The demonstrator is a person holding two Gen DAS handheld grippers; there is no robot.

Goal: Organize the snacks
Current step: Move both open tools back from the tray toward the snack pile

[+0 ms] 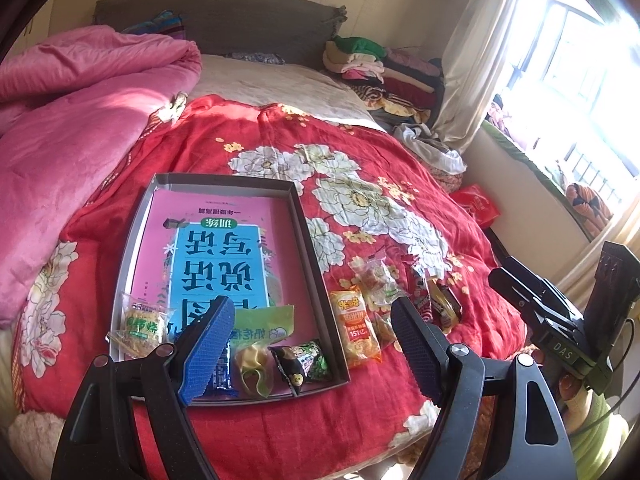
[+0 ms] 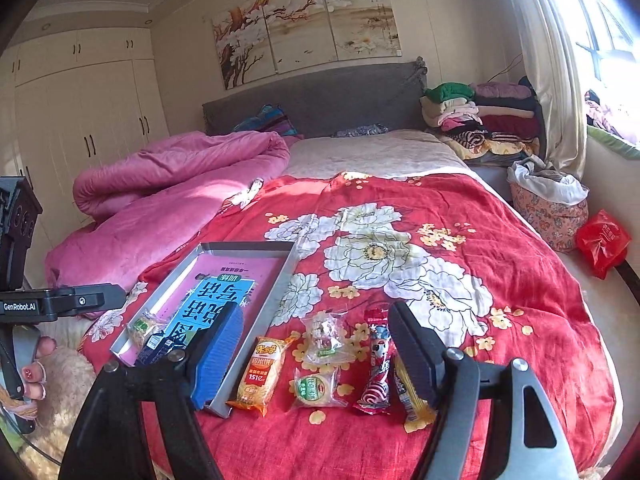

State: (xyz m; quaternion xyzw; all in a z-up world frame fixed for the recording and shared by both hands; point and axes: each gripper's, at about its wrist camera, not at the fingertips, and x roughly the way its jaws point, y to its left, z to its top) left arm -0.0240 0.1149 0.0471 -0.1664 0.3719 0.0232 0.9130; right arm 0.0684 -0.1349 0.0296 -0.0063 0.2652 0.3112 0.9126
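A grey shallow box [image 1: 308,240] [image 2: 280,280] lined with a pink and blue book cover lies on the red floral bedspread. Inside, near its front, lie a yellow-green noodle pack [image 1: 142,326], a blue pack [image 1: 220,376], a green and yellow pack [image 1: 256,356] and a black and green pack [image 1: 304,362]. Right of the box lie an orange rice-cracker pack [image 2: 262,374] [image 1: 354,326], a clear candy pack [image 2: 326,334], a round green-label pack [image 2: 314,390], a red swirl stick [image 2: 378,368] and a yellow bar [image 2: 408,396]. My left gripper [image 1: 312,344] is open above the box front. My right gripper [image 2: 316,354] is open above the loose snacks.
A pink quilt [image 2: 168,200] is bunched at the left of the bed. Folded clothes [image 2: 480,120] are stacked by the headboard at the right. A floral basket [image 2: 548,208] and a red bag [image 2: 602,242] sit beside the bed under the window.
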